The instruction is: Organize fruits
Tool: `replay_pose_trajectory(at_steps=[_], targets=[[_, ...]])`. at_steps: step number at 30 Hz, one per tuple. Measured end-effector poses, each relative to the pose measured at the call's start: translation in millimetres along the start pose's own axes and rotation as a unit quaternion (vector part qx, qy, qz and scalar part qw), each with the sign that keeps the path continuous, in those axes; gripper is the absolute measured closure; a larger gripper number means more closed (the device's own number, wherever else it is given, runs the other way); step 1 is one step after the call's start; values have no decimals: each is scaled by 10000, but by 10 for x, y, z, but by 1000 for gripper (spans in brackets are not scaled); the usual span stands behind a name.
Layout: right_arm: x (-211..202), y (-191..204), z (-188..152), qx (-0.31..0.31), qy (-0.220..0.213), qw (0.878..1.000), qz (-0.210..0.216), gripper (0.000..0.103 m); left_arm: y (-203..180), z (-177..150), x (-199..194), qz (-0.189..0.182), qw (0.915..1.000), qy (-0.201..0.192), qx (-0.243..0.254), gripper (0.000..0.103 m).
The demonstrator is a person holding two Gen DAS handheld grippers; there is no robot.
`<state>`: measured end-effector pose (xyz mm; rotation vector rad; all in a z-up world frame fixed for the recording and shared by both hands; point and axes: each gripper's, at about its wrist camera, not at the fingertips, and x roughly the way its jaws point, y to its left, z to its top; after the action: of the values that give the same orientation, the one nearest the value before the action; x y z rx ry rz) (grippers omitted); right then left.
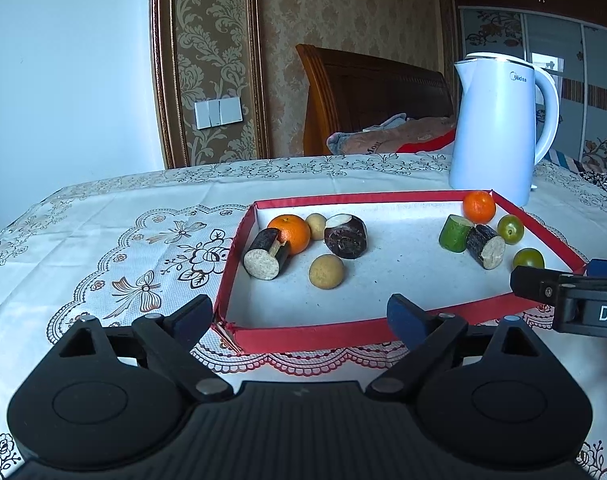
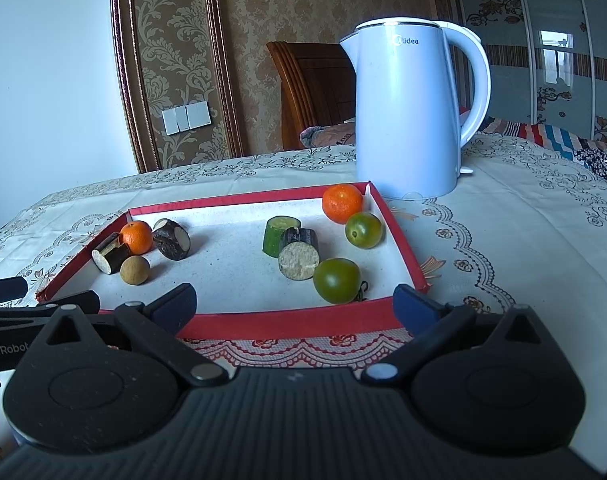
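Fruits lie in two loose clusters inside the red-rimmed tray (image 1: 303, 338) on the desk (image 1: 103, 240): a mandarin (image 1: 289, 233), sugarcane pieces and longans at the left end, green tomatoes (image 2: 337, 280) and another mandarin at the right. Both the left tongs (image 1: 299, 314) and right tongs (image 2: 295, 306) hover spread and empty just before the tray's near rim, seemingly poised to pick.

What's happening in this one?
A person holds two grippers at the near edge of a red tray of fruit pieces. The left gripper and right gripper are both open and empty. Oranges, green fruits and cut cane pieces lie in two loose groups. A white kettle stands behind.
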<state>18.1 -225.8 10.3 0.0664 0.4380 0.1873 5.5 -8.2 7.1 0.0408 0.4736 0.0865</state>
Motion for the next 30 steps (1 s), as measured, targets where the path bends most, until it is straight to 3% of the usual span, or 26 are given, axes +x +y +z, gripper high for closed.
replay_pose_trajectory(at_steps=[16, 30], targets=[[-1, 2, -2, -4, 0, 10000, 0, 0, 3, 2, -4, -44, 10000, 19, 13, 8], [1, 4, -1, -4, 1, 10000, -1, 0, -54, -9, -14, -35, 9994, -71, 346, 8]])
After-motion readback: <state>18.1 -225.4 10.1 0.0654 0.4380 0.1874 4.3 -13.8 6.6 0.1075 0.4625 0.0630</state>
